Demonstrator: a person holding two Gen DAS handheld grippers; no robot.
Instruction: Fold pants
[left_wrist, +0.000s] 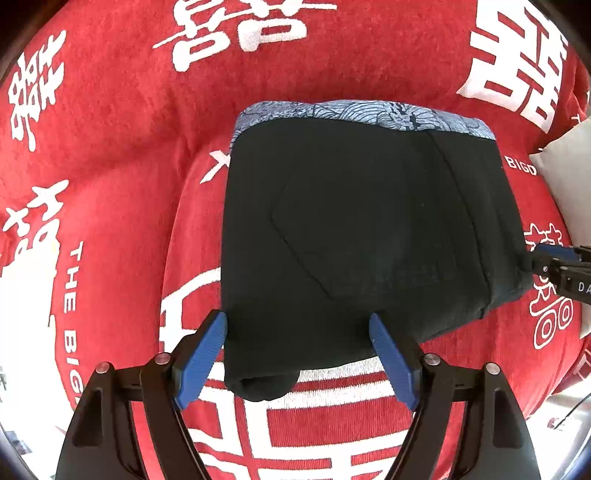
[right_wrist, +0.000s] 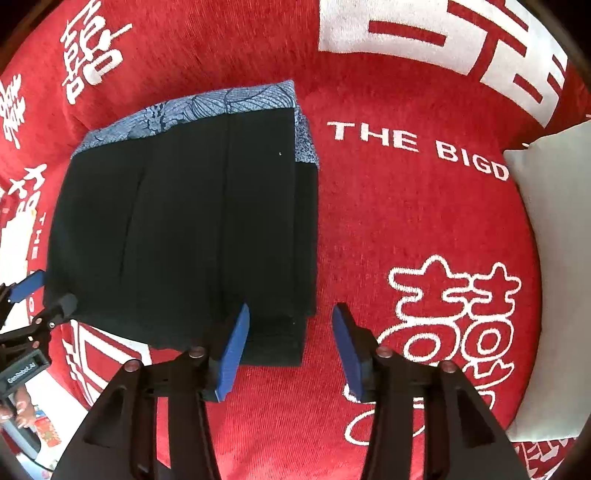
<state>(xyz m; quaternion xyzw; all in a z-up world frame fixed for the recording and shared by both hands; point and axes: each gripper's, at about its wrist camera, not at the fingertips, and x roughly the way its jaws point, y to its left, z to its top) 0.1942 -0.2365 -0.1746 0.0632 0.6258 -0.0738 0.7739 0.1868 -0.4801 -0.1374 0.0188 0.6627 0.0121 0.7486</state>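
Red plush cloth with large white characters and lettering (left_wrist: 122, 122) covered the whole surface under us, and a pale grey cushion (right_wrist: 554, 266) lay at its right edge. Near the middle sat the black pants, folded into a compact rectangular bundle (left_wrist: 351, 236) with a blue patterned lining strip (left_wrist: 351, 112) showing along the far edge. We held the left gripper (left_wrist: 298, 349) pointing down over the near left corner, its blue pads spread wide on either side of that corner without pressing on it. Our right gripper (right_wrist: 290, 345) hung over the near right corner, jaws apart, one pad over the cloth and the other over bare red plush, pinching nothing. The bundle looked to us soft, light and limp, several layers thick, so we judged it would sag and slip open unless taken by a folded edge with all layers caught together. The near corners, where the layers stacked, seemed the best hold. Its longer side ran roughly left to right, with the lining edge facing away from us.
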